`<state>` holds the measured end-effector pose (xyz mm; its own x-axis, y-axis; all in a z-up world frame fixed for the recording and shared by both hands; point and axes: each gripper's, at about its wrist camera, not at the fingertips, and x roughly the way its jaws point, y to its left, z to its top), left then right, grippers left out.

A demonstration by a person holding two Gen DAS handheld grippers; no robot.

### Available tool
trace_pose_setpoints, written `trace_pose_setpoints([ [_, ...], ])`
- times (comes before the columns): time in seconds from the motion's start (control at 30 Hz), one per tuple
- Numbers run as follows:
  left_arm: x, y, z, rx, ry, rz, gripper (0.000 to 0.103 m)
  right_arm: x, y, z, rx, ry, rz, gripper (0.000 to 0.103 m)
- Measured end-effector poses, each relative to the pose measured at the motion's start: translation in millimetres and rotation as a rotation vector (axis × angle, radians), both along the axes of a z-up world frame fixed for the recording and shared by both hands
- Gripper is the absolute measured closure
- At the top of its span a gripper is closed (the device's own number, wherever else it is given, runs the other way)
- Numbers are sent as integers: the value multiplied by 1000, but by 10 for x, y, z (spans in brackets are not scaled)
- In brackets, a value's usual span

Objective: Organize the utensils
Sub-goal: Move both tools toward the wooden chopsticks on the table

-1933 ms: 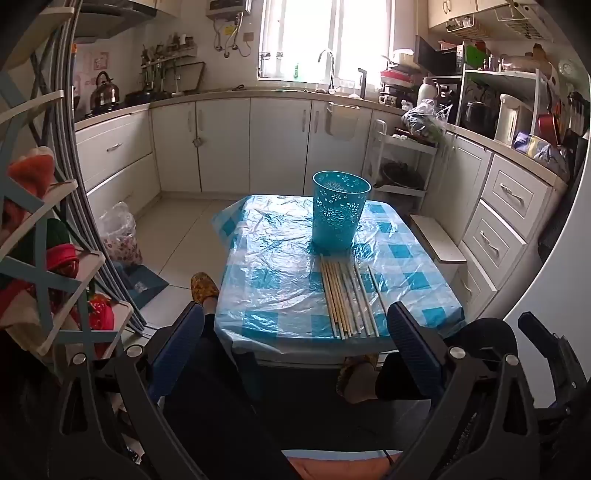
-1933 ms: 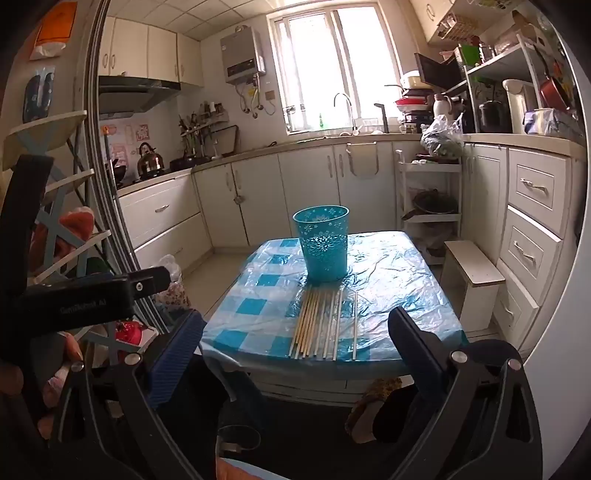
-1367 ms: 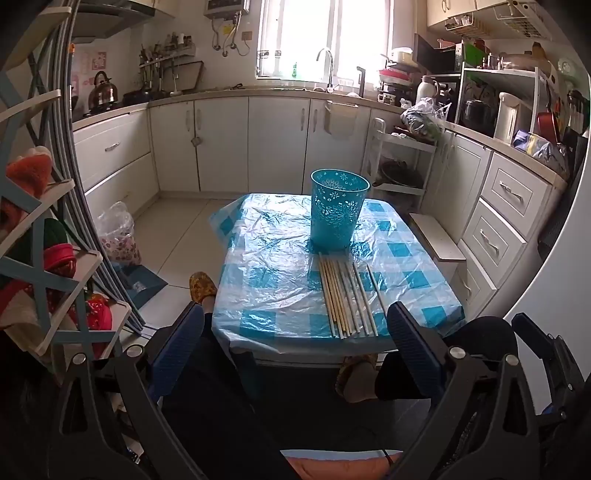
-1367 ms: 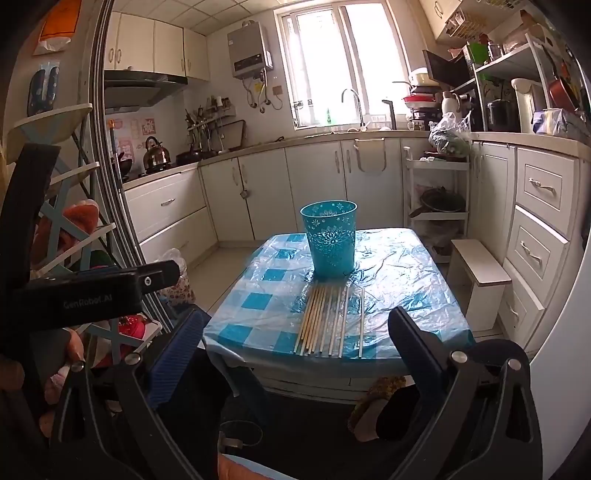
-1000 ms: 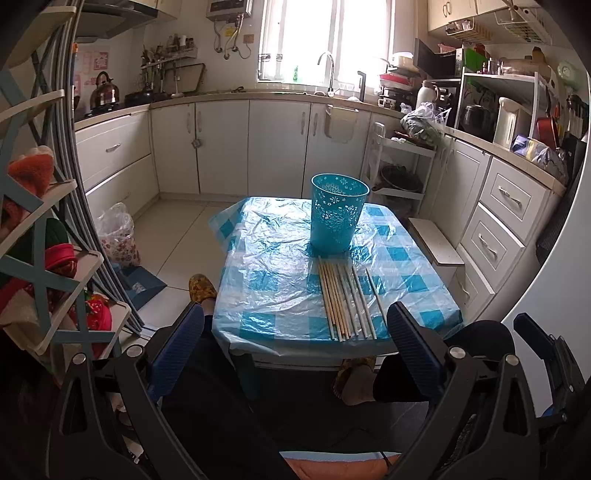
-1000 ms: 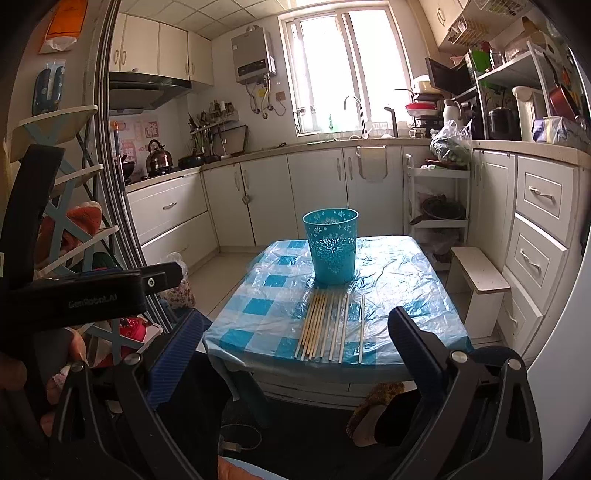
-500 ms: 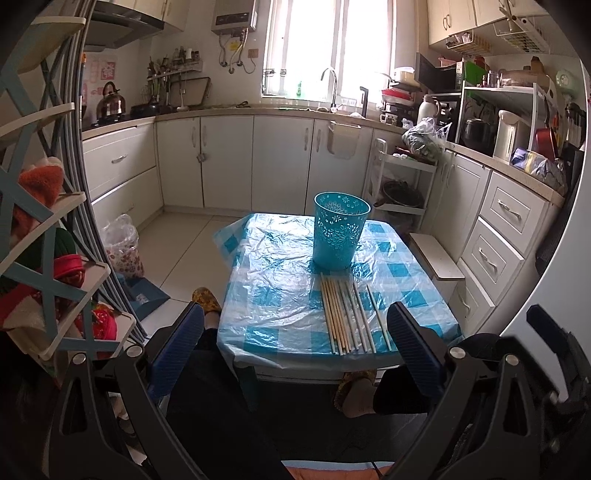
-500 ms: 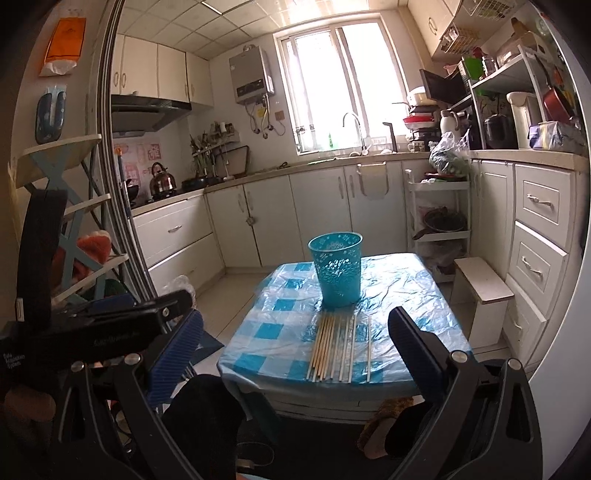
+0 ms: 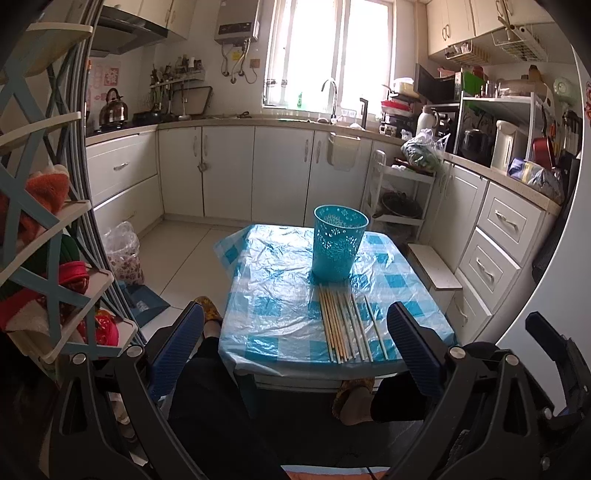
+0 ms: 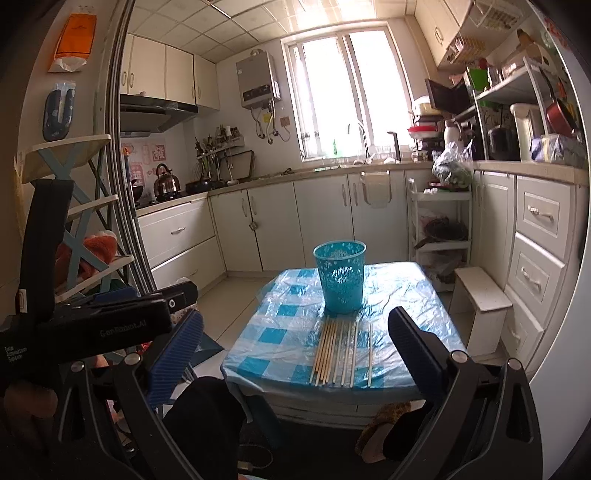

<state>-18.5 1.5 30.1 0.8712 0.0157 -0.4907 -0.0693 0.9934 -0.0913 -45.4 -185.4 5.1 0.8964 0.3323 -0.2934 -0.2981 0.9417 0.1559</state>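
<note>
Both the left claw (image 9: 295, 339) and right claw (image 10: 295, 343) gape empty, well short of the chopsticks (image 9: 349, 323), which lie lengthwise toward the teal basket (image 9: 340, 242).

A kettle (image 9: 113, 107) is sitting on the counter well to the left of the window (image 9: 330, 53), and a water heater (image 9: 236, 19) is hanging on the wall just left of that window. A faucet (image 9: 331, 94) is standing below the window. A white step stool (image 9: 434, 266) is standing on the floor down to the window's right, and a tied plastic bag (image 9: 123, 251) is sitting on the floor down to its left.
</note>
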Motion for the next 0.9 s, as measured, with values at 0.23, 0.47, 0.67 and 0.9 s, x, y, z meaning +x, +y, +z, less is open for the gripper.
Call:
trace_pose_setpoints([
  [0.23, -73, -23, 97, 3, -29, 2, 8, -44, -2, 59, -5, -21, -6, 7],
  [0.47, -125, -11, 147, 4, -43, 5, 8, -71, 0, 74, -4, -30, -2, 7],
  [0.67, -144, -27, 150, 7, -44, 2, 8, -90, 3, 74, -1, -32, 0, 7],
  [0.9, -153, -30, 158, 8, -47, 2, 8, -114, 14, 80, -3, -39, 2, 7],
])
